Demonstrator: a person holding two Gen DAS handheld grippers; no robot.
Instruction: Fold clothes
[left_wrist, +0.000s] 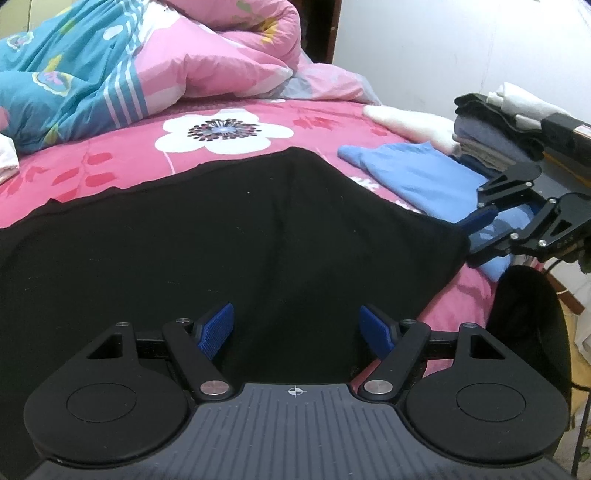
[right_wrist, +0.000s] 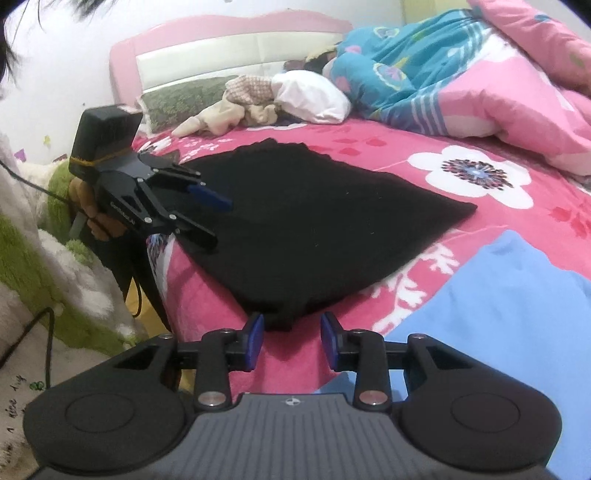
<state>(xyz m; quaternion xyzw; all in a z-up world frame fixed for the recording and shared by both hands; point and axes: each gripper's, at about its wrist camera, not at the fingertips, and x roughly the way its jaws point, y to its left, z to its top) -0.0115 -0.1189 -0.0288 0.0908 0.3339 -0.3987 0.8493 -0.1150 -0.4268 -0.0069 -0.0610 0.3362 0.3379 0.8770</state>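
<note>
While both claws hang spread and empty, the black garment (left_wrist: 229, 236) lies flat on the pink bed (left_wrist: 122, 155), folded to a broad panel with faint creases. Its near corner sits between the right claw (right_wrist: 291, 341) fingers; the left claw (left_wrist: 295, 334) hovers over its edge.

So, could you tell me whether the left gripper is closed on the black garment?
No, the left gripper is open, with the black garment lying flat between its fingers.
</note>
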